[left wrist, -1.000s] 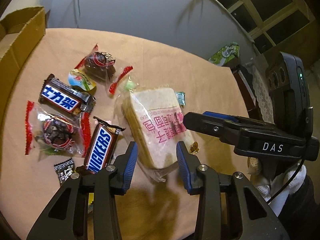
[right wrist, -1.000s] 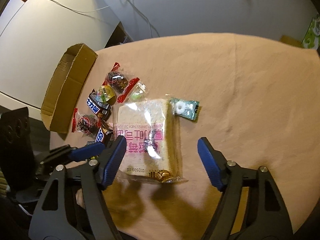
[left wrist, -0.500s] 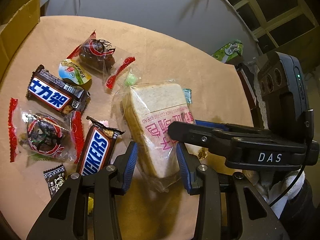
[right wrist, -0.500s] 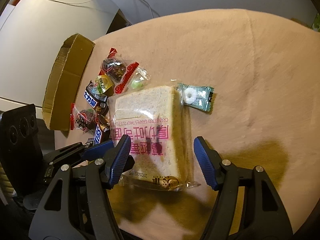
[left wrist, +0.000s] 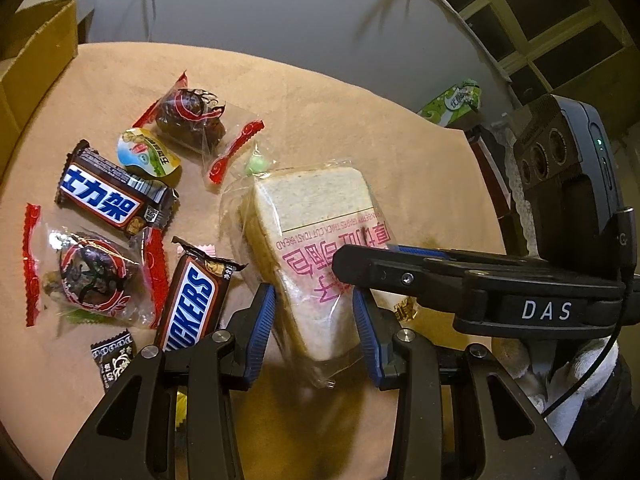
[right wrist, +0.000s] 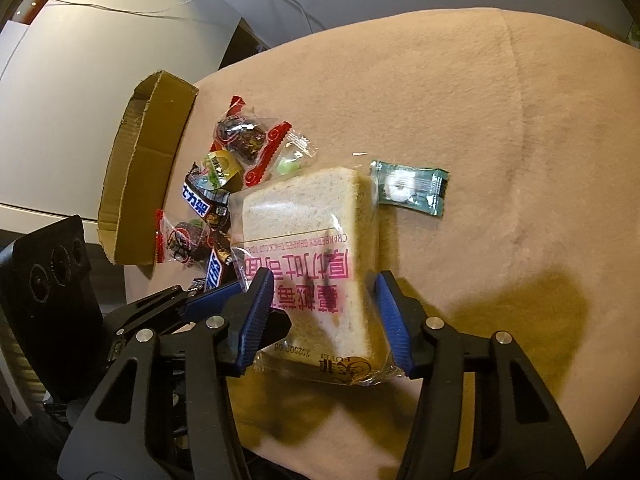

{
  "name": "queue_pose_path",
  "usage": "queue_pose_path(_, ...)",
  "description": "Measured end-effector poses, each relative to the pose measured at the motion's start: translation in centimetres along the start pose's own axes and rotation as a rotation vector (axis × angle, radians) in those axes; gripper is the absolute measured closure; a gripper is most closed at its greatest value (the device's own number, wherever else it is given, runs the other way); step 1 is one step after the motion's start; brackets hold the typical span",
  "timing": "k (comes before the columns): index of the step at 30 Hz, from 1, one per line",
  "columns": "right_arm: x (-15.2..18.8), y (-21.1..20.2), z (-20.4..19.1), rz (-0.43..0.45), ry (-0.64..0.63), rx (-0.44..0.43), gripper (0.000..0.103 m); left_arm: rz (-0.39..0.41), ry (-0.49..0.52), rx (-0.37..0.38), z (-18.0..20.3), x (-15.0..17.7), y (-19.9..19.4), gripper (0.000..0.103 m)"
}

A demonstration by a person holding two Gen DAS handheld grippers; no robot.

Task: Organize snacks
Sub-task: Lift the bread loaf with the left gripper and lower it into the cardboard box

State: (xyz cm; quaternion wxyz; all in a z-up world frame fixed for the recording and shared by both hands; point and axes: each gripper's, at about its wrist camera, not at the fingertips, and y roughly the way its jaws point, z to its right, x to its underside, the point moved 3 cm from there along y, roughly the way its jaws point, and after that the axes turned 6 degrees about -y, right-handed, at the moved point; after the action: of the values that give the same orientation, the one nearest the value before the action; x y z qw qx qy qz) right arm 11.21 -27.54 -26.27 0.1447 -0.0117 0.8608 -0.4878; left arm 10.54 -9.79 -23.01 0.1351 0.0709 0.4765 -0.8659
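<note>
A bagged slice of toast bread [left wrist: 316, 240] with pink print lies on the tan cloth; it also shows in the right wrist view [right wrist: 308, 256]. My left gripper [left wrist: 314, 332] is open with its jaws on either side of the bread's near corner. My right gripper [right wrist: 324, 316] is open and straddles the bread's near end, its fingers [right wrist: 390, 316] close to the bag. The right gripper's arm [left wrist: 440, 276] crosses over the bread in the left wrist view. Two Snickers bars [left wrist: 192, 304] [left wrist: 112, 196] and two red-edged cake packs [left wrist: 188, 120] [left wrist: 92, 280] lie to the left.
A cardboard box [right wrist: 140, 184] stands at the table's left edge, also in the left wrist view [left wrist: 36, 60]. A green mint packet [right wrist: 410, 192] lies right of the bread. A small jelly cup [left wrist: 148, 156], a green candy [left wrist: 256, 166] and a black sachet [left wrist: 114, 358] lie among the snacks.
Both grippers have moved forward onto the bread. The right gripper's jaws have narrowed from wide open to just outside the bag. The left jaws now flank the bread's corner.
</note>
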Motion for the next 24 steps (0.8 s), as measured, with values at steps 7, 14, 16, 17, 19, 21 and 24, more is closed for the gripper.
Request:
queue_pose_path(7, 0.1, -1.5, -0.9, 0.026, -0.006, -0.014, 0.048, 0.053, 0.010, 0.001, -0.2, 0.2, -2.2, 0.065)
queue_pose_path(14, -0.9, -2.8, -3.7, 0.054, -0.061, -0.031, 0.048, 0.136, 0.020, -0.015, -1.4, -0.2, -6.0, 0.065)
queue_pose_path(16, -1.3, -2.9, -5.0, 0.060, -0.087, -0.034, 0.048, 0.162, 0.017, -0.026, -1.8, -0.3, -7.0, 0.065)
queue_pose_path(17, -1.6, -2.9, -5.7, 0.062, -0.100, -0.036, 0.048, 0.175, 0.011, -0.031, -2.2, -0.3, -7.6, 0.065)
queue_pose_path(19, -2.2, -2.8, -7.1, 0.062, -0.125, -0.043, 0.048, 0.199, -0.004, -0.037, -3.0, -0.4, -8.7, 0.065)
queue_pose_path(21, -2.7, -2.7, -8.3, 0.062, -0.149, -0.050, 0.048, 0.223, -0.019, -0.042, -3.9, -0.5, -9.8, 0.065)
queue_pose_path(24, -3.5, -2.2, -10.5, 0.058, -0.189, -0.060, 0.048, 0.257, -0.042, -0.055, -5.3, -0.5, -11.4, 0.065)
